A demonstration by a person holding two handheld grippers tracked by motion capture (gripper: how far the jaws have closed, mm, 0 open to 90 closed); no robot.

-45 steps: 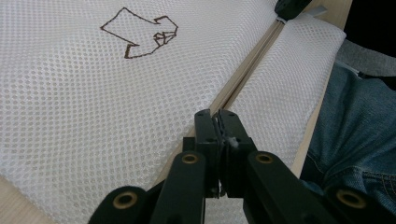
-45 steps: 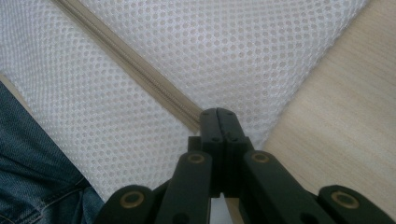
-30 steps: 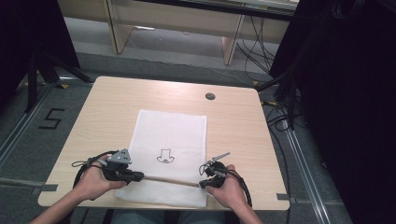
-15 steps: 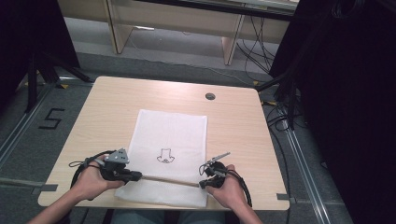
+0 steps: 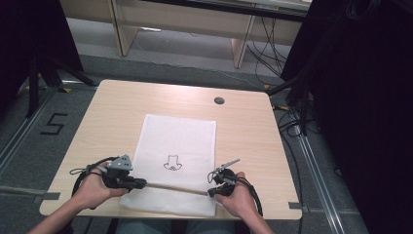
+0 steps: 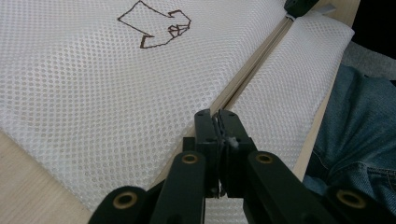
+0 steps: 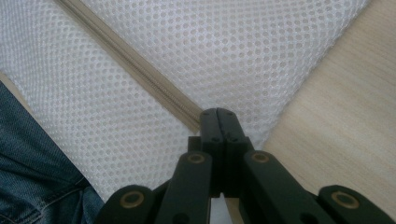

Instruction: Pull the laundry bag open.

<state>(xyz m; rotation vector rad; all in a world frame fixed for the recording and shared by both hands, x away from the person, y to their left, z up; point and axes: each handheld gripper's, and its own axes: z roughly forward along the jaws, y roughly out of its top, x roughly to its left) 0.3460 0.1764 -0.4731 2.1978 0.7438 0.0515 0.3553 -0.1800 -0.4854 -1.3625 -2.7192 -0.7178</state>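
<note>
High view: a white mesh laundry bag [image 5: 176, 163] with a small dark line drawing lies flat on the pale wooden surface [image 5: 117, 109], near the person's edge. The left tongs [image 5: 141, 184] and right tongs [image 5: 210, 192] sit at opposite ends of its beige zipper [image 5: 175, 187].

Left gripper view: the left tongs [image 6: 218, 122] are pinched tight on the zipper [image 6: 254, 59].

Right gripper view: the right tongs [image 7: 218, 119] are clamped together at the zipper's [image 7: 140, 70] end
</note>
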